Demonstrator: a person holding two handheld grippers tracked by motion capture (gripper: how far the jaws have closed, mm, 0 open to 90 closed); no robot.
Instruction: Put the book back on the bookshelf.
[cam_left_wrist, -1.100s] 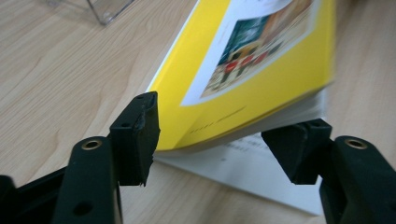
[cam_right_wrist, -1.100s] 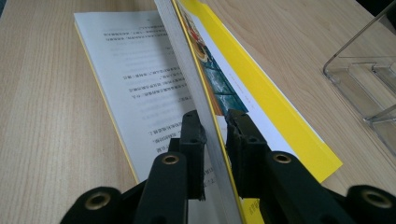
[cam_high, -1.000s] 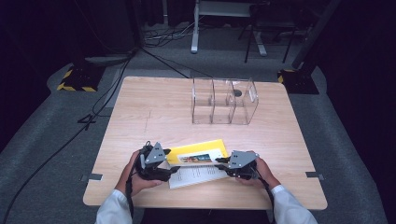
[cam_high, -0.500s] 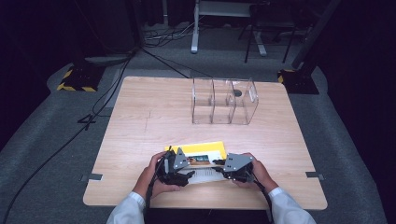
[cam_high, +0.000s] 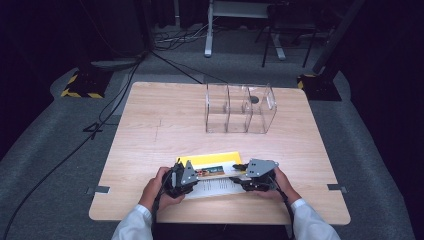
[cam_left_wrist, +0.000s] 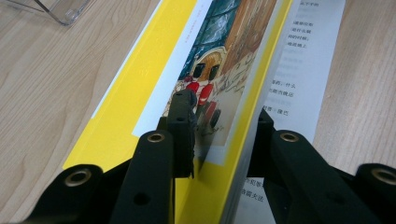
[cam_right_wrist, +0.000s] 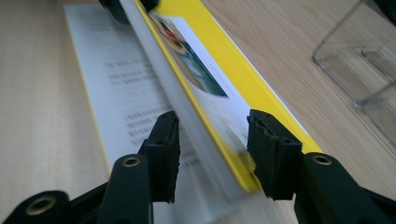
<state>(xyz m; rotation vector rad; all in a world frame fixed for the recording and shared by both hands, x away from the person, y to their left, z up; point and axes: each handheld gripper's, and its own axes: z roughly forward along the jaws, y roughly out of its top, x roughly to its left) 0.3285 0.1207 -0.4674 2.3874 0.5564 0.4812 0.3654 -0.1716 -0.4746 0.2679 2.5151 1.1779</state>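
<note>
While our left gripper (cam_left_wrist: 219, 126) clamps one end of the half-raised yellow book (cam_high: 212, 161), our right gripper (cam_right_wrist: 212, 140) straddles the other end, jaws parted; printed pages (cam_right_wrist: 126, 88) lie flat beneath both.

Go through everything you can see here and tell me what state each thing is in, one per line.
Yellow-covered picture book: partly open, cover block raised on edge over a flat printed page.
Clear plastic three-compartment organiser: upright, one small dark item in the right compartment.
Left gripper: jaws either side of the book's raised block at one end.
Right gripper: jaws apart, straddling the book's other end.
Light wooden table: bare apart from these.
</note>
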